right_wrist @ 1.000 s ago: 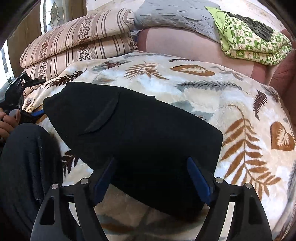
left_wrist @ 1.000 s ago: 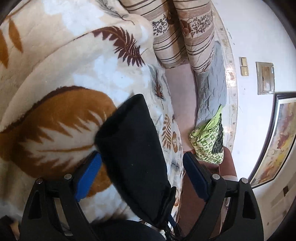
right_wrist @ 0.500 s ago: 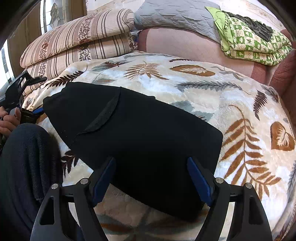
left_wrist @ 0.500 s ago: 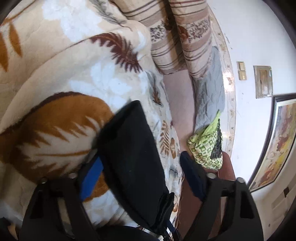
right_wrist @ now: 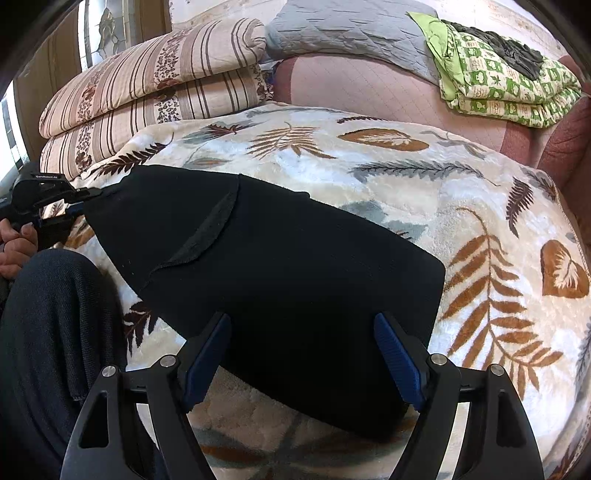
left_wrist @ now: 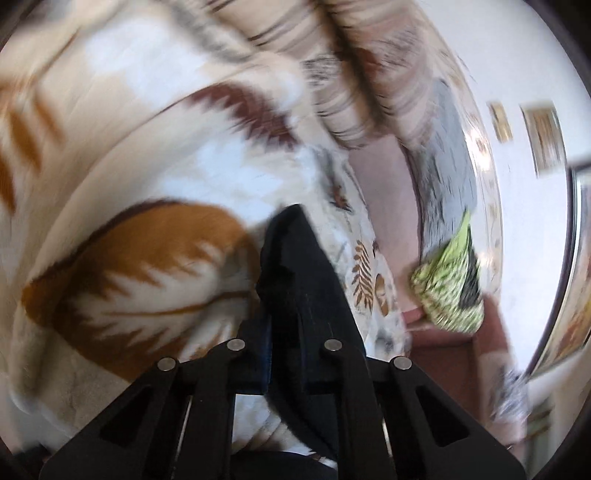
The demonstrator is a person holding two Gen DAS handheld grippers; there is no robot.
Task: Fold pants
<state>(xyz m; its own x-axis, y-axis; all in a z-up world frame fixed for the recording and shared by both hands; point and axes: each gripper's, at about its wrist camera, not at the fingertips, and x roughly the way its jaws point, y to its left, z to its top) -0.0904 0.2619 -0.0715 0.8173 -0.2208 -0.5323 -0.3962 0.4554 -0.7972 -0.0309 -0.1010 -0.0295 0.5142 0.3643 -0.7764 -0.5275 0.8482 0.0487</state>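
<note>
Black pants [right_wrist: 288, 280] lie folded on a leaf-patterned blanket [right_wrist: 480, 221]. My right gripper [right_wrist: 303, 354] is open, its blue-padded fingers straddling the near edge of the pants just above the cloth. My left gripper [left_wrist: 284, 354] is shut on the far end of the pants [left_wrist: 306, 291], which bunch up between its fingers; the view is blurred. In the right wrist view the left gripper [right_wrist: 79, 201] pinches the left tip of the pants.
Striped pillows [right_wrist: 147, 99] are stacked at the back left. A grey quilt [right_wrist: 343, 33] and a green patterned bundle [right_wrist: 495, 85] rest on the pink sofa back [right_wrist: 369, 88]. The person's dark-clothed leg [right_wrist: 48, 332] is at the left.
My left gripper has closed from open onto the end of the pants and is moving, blurring its view. The right gripper has stayed open and still.
</note>
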